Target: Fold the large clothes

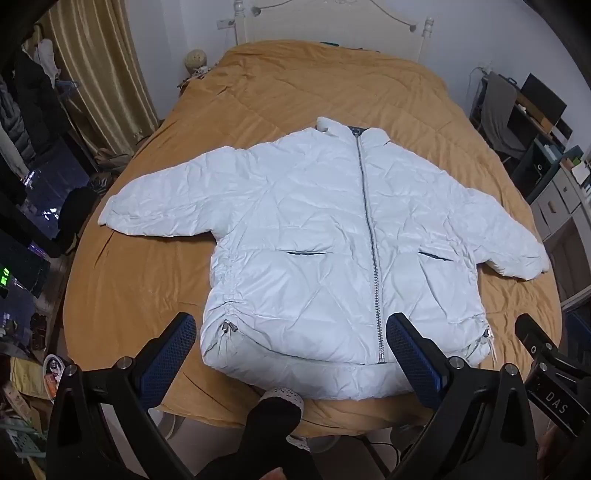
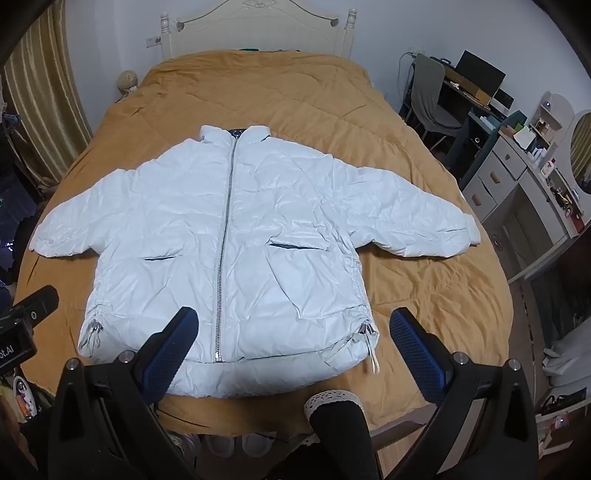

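White and crinkled, the padded zip-up jacket (image 1: pixel 325 236) lies flat and front-up on the mustard-yellow quilted bedspread (image 1: pixel 288 88), collar toward the far cream headboard (image 2: pixel 255 26) and hem at the near edge of the bed. Its silver metal zipper (image 2: pixel 225 236) is closed from hem to collar, both sleeves are spread out to the left and right, two slanted pocket slits show dark lining, and small metal toggles sit at each hem corner. The left gripper (image 1: pixel 291 334) hovers above the hem with its jaws spread wide, its blue-padded fingers (image 1: pixel 168 354) holding nothing and apart from the fabric. The right gripper (image 2: pixel 293 328) hangs likewise over the hem's right part, jaws wide and empty. In the left wrist view the right gripper's black body carries the white letters "DAS"; in the right wrist view the left gripper's body shows a partial label ending in "ot.AI".
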A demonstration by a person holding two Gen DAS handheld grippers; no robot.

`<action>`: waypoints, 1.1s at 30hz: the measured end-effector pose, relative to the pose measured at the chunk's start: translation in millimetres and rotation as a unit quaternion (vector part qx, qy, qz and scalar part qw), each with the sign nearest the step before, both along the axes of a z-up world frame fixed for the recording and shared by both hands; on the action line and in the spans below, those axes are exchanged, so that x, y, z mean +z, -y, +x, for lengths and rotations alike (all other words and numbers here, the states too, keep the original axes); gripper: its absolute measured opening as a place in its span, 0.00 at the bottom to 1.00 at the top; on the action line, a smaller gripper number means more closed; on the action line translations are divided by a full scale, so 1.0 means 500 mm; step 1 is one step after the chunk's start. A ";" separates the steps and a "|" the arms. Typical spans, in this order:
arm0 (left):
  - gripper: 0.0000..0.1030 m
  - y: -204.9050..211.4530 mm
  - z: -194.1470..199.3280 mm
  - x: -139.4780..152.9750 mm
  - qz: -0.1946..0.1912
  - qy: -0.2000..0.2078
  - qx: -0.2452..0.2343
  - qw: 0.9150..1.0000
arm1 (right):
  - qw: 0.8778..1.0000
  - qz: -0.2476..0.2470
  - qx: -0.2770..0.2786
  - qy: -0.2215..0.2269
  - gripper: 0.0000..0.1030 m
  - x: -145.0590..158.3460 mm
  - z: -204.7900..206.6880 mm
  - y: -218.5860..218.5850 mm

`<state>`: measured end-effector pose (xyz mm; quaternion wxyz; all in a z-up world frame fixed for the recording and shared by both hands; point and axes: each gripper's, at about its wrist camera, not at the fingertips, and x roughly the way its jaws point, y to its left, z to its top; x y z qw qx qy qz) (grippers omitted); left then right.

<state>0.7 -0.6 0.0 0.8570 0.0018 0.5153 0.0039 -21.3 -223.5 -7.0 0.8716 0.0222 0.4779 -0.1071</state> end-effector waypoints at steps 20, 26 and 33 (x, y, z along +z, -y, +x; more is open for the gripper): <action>0.99 0.006 -0.006 0.009 -0.008 0.020 -0.015 1.000 | 1.000 0.002 -0.001 -0.002 1.00 -0.001 0.000 0.004; 1.00 0.005 -0.006 0.008 -0.010 0.017 -0.014 1.000 | 1.000 0.002 -0.001 -0.002 1.00 -0.002 -0.001 0.007; 1.00 0.004 -0.004 0.008 -0.007 0.015 -0.011 1.000 | 1.000 0.002 -0.001 -0.003 1.00 -0.003 -0.001 0.010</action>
